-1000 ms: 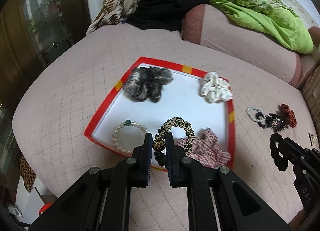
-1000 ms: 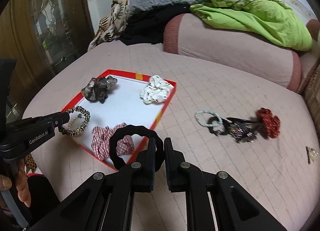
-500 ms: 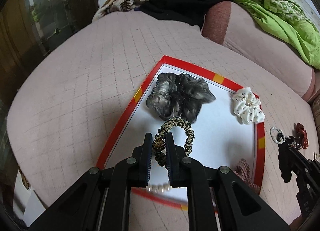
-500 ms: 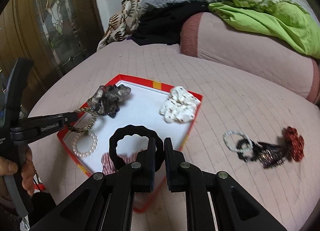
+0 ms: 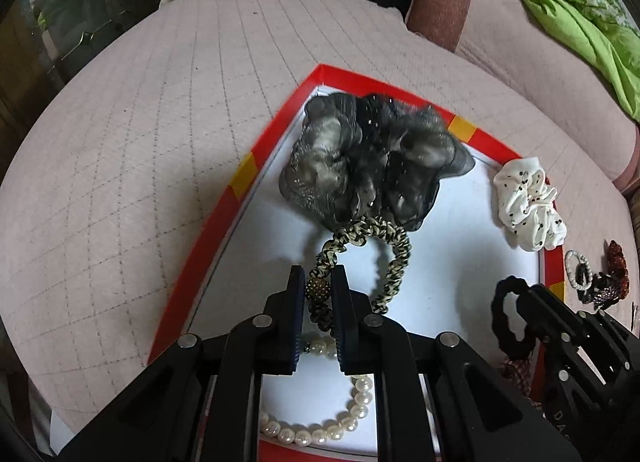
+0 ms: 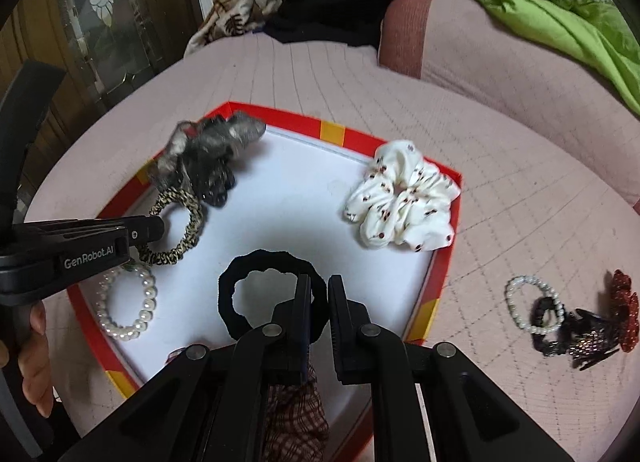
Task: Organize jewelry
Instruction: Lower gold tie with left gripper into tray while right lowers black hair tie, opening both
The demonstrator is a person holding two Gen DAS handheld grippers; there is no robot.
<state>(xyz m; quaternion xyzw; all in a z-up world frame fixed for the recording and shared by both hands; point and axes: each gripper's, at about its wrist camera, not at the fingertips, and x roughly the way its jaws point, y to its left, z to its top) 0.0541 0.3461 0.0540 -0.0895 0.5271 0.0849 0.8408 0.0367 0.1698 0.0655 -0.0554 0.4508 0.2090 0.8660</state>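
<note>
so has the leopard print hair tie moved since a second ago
Yes. The left tool carried the leopard print hair tie from the tray's near edge toward the grey scrunchie, now touching it.

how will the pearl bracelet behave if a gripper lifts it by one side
The pearl bracelet is a loop of separate round beads, so it would likely sag into a hanging oval, not stay flat. The glossy beads look slippery, so a pinch could slide between two of them. It lies flat in the tray, so rolling seems unlikely.

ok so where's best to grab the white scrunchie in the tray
The white scrunchie lies flat in the tray's far right corner, apart from the rest. Probably come straight down and pinch one puffy fold on its outer edge, on the side facing the tray's middle, since the rim crowds the other sides.
</note>
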